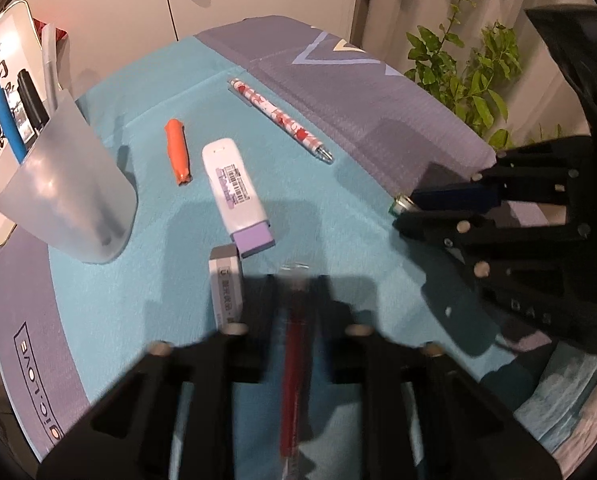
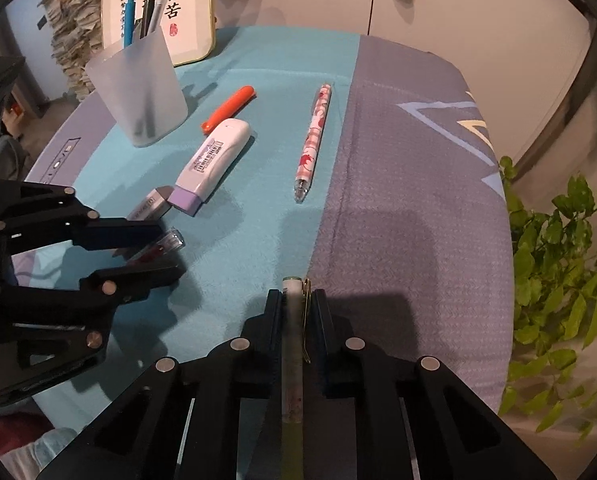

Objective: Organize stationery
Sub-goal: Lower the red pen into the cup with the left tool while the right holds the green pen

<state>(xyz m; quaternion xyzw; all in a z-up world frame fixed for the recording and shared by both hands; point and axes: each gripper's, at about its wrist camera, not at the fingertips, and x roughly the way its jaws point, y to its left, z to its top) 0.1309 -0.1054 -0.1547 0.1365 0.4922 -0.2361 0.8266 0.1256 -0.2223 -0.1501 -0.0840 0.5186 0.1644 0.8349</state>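
Observation:
My left gripper [image 1: 294, 284] is shut on a red pen [image 1: 292, 360] with a clear cap, low over the teal mat [image 1: 146, 288]. In the right wrist view the left gripper [image 2: 170, 249] sits at the left with the red pen [image 2: 160, 246] poking out. My right gripper [image 2: 296, 294] is shut on a pale pen [image 2: 292, 360] with a gold clip. From the left wrist view the right gripper [image 1: 408, 206] is at the right. A frosted pen cup [image 1: 70, 200] [image 2: 138, 92] holds several pens at the back left.
On the mat lie an orange marker [image 2: 228, 110], a white and purple correction tape [image 2: 212, 160], a grey eraser [image 2: 150, 204] and a patterned pen [image 2: 312, 144]. A framed calligraphy board [image 2: 158, 8] stands behind the cup. A leafy plant [image 2: 558, 260] is beyond the table's right edge.

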